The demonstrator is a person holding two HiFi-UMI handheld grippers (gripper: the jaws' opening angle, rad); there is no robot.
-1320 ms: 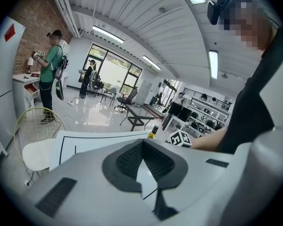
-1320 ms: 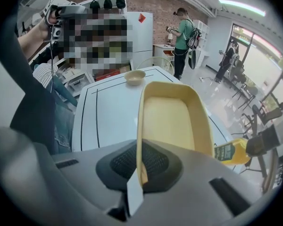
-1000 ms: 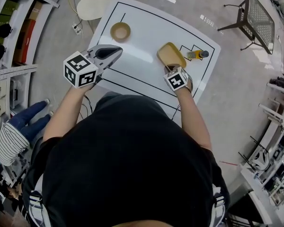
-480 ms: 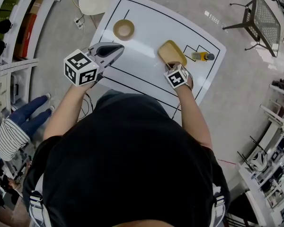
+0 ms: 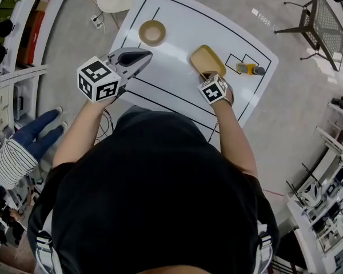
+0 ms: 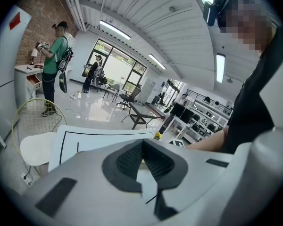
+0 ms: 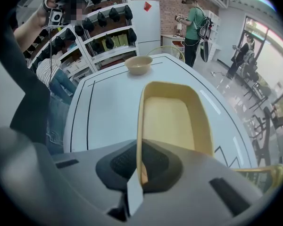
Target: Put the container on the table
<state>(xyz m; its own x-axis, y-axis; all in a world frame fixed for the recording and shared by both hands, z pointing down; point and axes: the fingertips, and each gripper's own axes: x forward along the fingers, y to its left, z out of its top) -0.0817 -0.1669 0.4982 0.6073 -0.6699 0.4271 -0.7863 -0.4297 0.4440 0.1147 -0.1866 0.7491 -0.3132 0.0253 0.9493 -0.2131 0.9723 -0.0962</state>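
Container [image 5: 206,60]: yellow, shallow, open-topped. Pinched at near rim by right gripper [image 5: 206,77], pads pressed on the thin wall from both sides. Positioned low over table [image 5: 177,21], right of centre, between bowl [image 5: 152,32] and bottle [image 5: 248,69], apart from both. Base resting on top or just above it: unclear from either view.

Left gripper [image 5: 142,56]: pressed together, nothing between pads, hovering over table's left part, well apart from container.

Judged close to the end: already at the table, not yet let go. Left to do: settle base flat, spread jaws, draw back. Possible tilt on release, with grip on one rim only.
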